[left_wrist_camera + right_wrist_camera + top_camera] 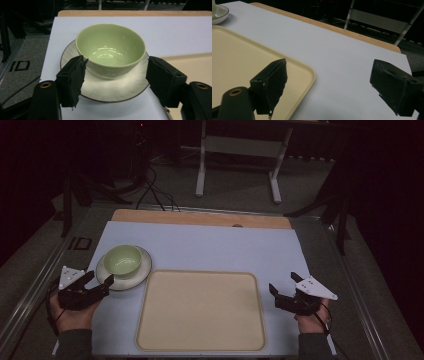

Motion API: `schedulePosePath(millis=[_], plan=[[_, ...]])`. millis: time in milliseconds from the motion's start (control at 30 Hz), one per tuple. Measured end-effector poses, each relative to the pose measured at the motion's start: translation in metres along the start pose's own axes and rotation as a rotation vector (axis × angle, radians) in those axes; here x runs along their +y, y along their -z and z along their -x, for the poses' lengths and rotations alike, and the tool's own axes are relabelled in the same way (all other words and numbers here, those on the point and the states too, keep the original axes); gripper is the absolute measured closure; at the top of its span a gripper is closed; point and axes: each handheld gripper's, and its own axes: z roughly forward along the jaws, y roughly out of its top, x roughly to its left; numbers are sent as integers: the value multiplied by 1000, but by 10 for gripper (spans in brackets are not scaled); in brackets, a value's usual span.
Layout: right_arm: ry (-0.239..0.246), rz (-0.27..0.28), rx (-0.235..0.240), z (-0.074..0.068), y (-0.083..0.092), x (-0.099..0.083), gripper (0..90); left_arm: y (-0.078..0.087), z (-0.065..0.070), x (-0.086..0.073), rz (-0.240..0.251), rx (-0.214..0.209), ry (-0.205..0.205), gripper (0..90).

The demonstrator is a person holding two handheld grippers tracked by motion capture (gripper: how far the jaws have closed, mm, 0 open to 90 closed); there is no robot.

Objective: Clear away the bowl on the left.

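Both our grippers, left gripper (pixel 98 283) and right gripper (pixel 283 288), have fingers spread, holding nothing; at left of frame, clamping the plate (pixel 112 87) carelessly could tip the bowl (pixel 111 47).

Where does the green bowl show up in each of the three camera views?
High view: the green bowl sits left of centre on a white saucer, just ahead of the left tool.
Left gripper view: the bowl is in the centre, on the saucer, between the open jaws.
Right gripper view: the top left corner holds the saucer's rim and a pale sliver at the edge, probably the bowl.
Shared landmark: the beige tray beside the saucer.
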Motion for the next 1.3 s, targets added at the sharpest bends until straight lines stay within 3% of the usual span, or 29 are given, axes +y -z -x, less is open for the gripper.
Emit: schedulePosePath(millis=[267,633,833,1033,1167,1300], plan=[[-4,6,0,1,0,0,138,-10,-5,17,2,15,10,354],[-4,8,-2,0,0,0,138,-34,-18,23,-33,62,34,347],[-2,8,-3,1,0,1,138,-49,-22,26,-84,93,33,362],[-7,9,-10,1,1,1,137,-62,-27,27,-125,132,71,380],[-8,9,-11,1,1,1,137,-70,-30,26,-157,132,88,409],[-2,9,-11,1,1,1,137,-78,-33,24,-200,131,113,494]])
